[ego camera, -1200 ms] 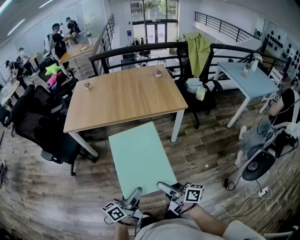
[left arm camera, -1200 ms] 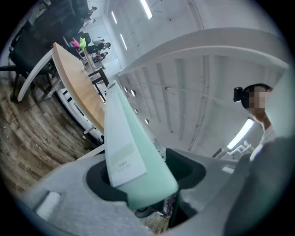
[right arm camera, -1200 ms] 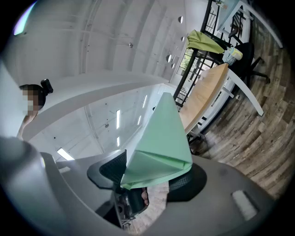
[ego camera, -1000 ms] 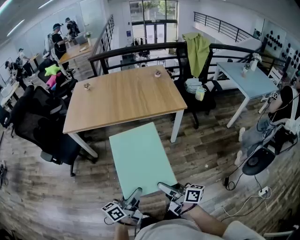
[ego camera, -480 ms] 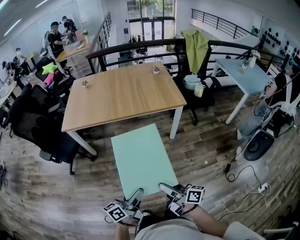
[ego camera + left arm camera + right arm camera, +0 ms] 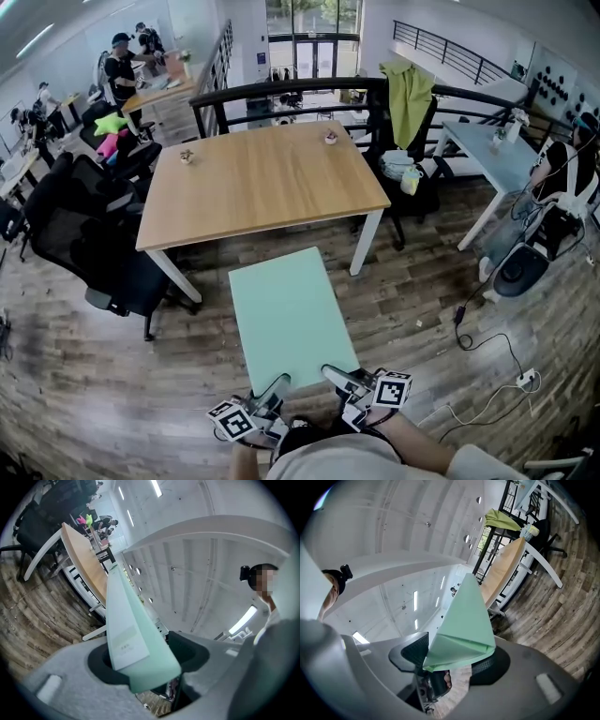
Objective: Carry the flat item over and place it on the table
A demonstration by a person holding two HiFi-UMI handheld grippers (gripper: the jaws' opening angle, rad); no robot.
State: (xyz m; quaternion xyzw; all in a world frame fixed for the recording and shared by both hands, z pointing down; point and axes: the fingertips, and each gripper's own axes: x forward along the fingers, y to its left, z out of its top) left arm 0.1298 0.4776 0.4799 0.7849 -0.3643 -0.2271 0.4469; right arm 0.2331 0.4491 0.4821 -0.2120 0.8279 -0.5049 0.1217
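Note:
A flat mint-green board [image 6: 289, 315] hangs level above the wood floor, just short of the wooden table [image 6: 258, 183]. My left gripper [image 6: 273, 392] is shut on its near left corner and my right gripper [image 6: 335, 376] is shut on its near right corner. In the left gripper view the green board [image 6: 124, 630] runs edge-on between the jaws toward the wooden table [image 6: 84, 562]. The right gripper view shows the green board [image 6: 464, 630] clamped likewise, with the table [image 6: 501, 571] ahead.
Two small items [image 6: 187, 156] [image 6: 330, 138] sit on the table's far side. Black office chairs [image 6: 84, 234] stand left of it. A chair with a green cloth [image 6: 410, 98] and a light blue table [image 6: 487, 145] are at right. A black railing [image 6: 281, 89] runs behind. People sit at right and far left.
The board and both grippers have come a little closer to the wooden table. Both grips on the board are unchanged.

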